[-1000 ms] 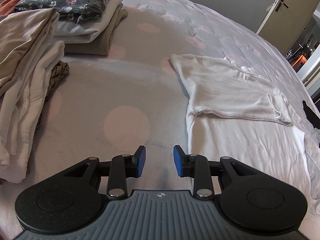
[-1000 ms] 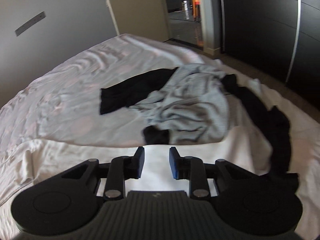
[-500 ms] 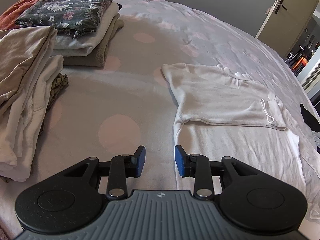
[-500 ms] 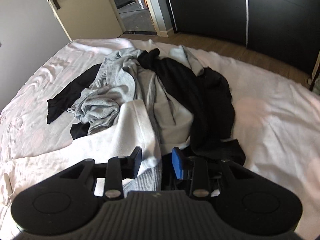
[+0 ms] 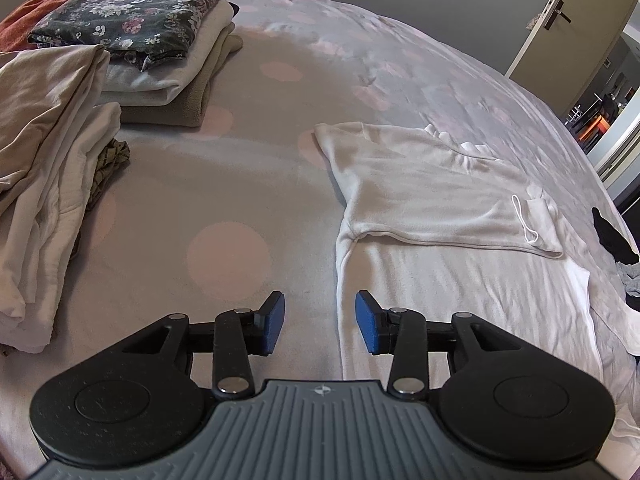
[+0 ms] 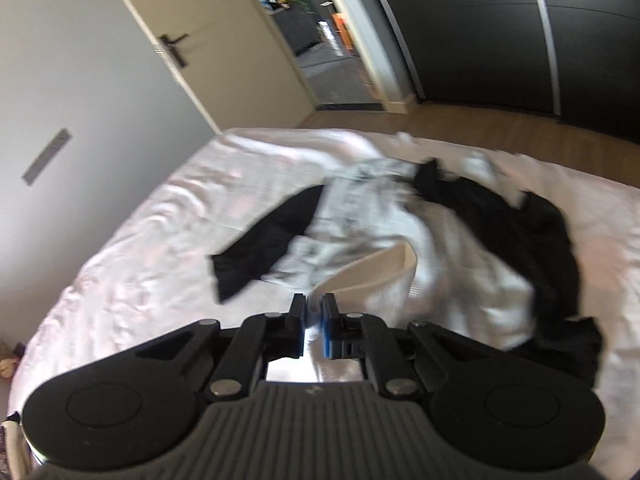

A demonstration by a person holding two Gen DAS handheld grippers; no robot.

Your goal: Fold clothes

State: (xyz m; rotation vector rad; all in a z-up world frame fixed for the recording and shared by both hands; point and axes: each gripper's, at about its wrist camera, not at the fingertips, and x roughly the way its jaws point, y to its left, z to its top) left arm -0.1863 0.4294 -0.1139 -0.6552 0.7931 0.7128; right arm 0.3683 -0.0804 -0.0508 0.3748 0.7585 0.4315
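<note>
White sweatshirt (image 5: pixel 432 184) spread flat on bed (image 5: pixel 224 184), right of centre, one sleeve folded across the chest, drawstring showing at its right end; body running near, toward left gripper (image 5: pixel 320 322). Left fingers (image 5: pixel 272 322) wide apart, holding nothing, poised above the sweatshirt's near left edge, likely placed to take that edge for a fold. Right gripper (image 6: pixel 314 330) closed to a narrow gap on a strip of white fabric (image 6: pixel 372 268), lifted off the bed; probably a sleeve or hem of the same sweatshirt, but blur prevents certainty. Folded stacks (image 5: pixel 140 52) far left, floral piece on top, beige pile (image 5: pixel 44 168) nearer left: kept well apart from the work area, presumably as the finished side. Loose heap (image 6: pixel 440 232) of black and grey garments at far right of bed, unfolded, presumably waiting. Sweatshirt judged mid-fold. No brand, label or legible writing anywhere; only a small emblem on each gripper body, unreadable.
</note>
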